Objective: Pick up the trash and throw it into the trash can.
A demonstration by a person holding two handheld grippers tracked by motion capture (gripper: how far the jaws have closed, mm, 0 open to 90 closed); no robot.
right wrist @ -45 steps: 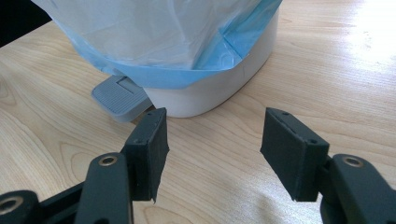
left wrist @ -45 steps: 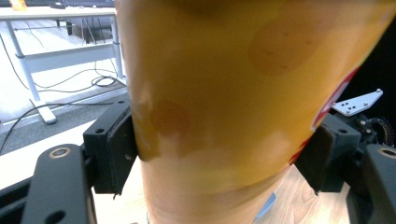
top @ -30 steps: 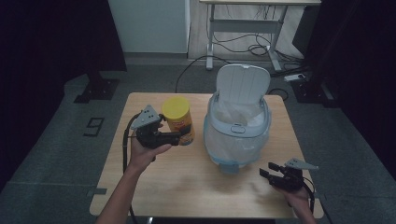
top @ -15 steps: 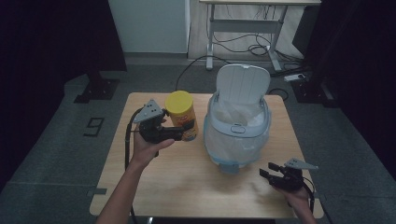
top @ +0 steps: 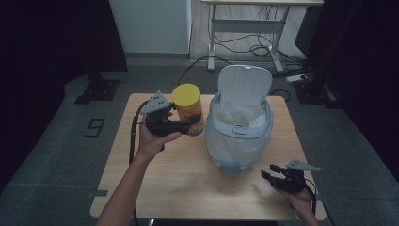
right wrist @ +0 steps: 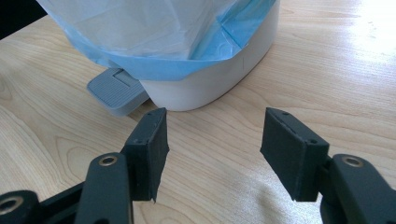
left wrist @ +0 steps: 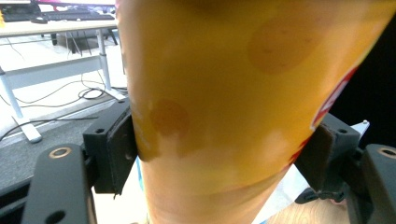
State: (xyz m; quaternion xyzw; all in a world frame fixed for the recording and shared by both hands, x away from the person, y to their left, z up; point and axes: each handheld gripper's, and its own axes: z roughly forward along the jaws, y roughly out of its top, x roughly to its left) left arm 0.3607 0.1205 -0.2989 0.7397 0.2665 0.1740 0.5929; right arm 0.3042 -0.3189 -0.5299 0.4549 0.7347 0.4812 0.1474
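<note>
In the high view, the left gripper holds a cylindrical yellow canister with a yellow lid upright above the far left part of the pale wooden desk, just beside the pedal bin. The bin is white and rounded, its flip lid stands open, and a translucent liner drapes over its rim. The right gripper rests near the desk's near right corner, well apart from the bin.

The left gripper view brings out what the high view cannot: the black, flat-faced jaws press on both sides of the canister, whose glossy yellow-orange wrap carries darker round spots and a red-and-white patch at the right.

The right gripper view shows the released jaws standing apart with bare wood grain between them, facing the bin's smooth white base, the crinkled blue-edged liner and a ribbed grey foot pedal.
</note>
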